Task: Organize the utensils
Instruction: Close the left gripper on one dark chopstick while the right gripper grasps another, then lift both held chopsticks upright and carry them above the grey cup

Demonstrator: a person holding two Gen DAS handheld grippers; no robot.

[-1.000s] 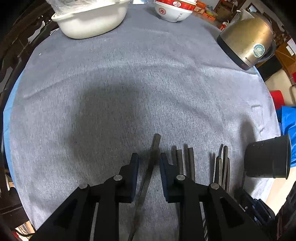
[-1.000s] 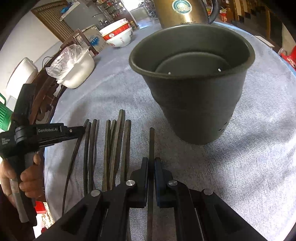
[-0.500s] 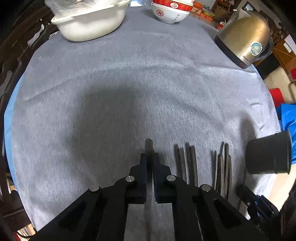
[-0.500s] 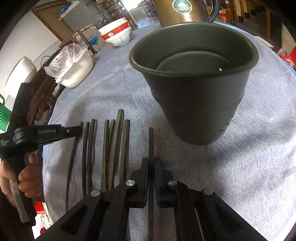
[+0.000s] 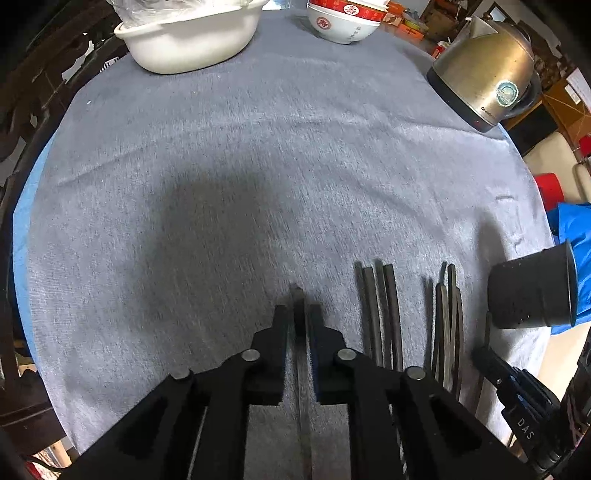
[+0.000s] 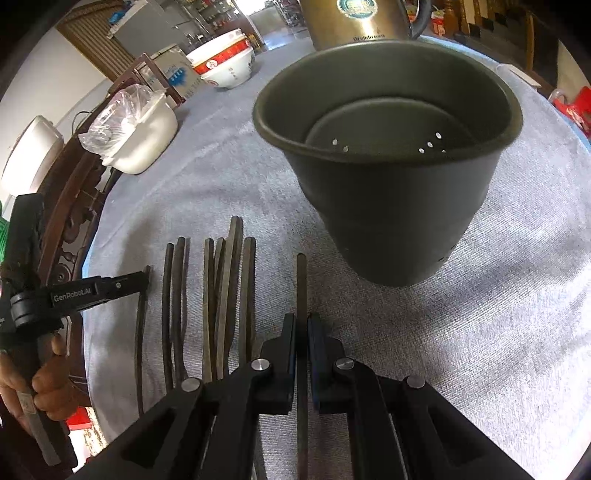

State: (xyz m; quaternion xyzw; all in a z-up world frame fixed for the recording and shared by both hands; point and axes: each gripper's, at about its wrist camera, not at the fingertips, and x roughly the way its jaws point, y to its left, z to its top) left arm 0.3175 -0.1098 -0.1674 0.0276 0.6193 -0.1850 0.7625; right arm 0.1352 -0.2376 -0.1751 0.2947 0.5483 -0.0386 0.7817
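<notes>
**Both grippers clamped on one chopstick each**

Left wrist view:
- Left gripper (image 5: 297, 321): fingers nearly closed, pinching a single dark slim chopstick (image 5: 297, 295) whose tip pokes out just past the fingertips, over the grey cloth-covered tabletop (image 5: 258, 166).
- Right of it, loose dark chopsticks (image 5: 380, 314) lie flat in two bunches, roughly parallel, ends pointing far.
- Further right, dark round perforated utensil holder (image 5: 532, 291), near the right edge of the tabletop.
- Right gripper visible only as a black body at the bottom right, just near of the holder.
- Far side: white oval plastic basin (image 5: 188, 40) with a clear bag in it, far left; white bowl with red pattern (image 5: 343, 18), far centre; brass-coloured electric kettle (image 5: 487, 74), far right.

Right wrist view:
- Right gripper (image 6: 301, 328): fingers almost shut, gripping another dark chopstick (image 6: 301, 280). It runs straight out past the fingertips; its end stops just left of the utensil holder's (image 6: 399, 206) base.
- Holder upright on the cloth, open top, small holes in the wall, nothing seen inside.
- Loose chopsticks (image 6: 225, 288) lie on the tabletop, left of the held one.
- Far left: left gripper (image 6: 142, 282) held by a bare hand (image 6: 40, 384), side-on, on a thin dark chopstick.
- Basin, bowl and kettle sit at the far end.
</notes>
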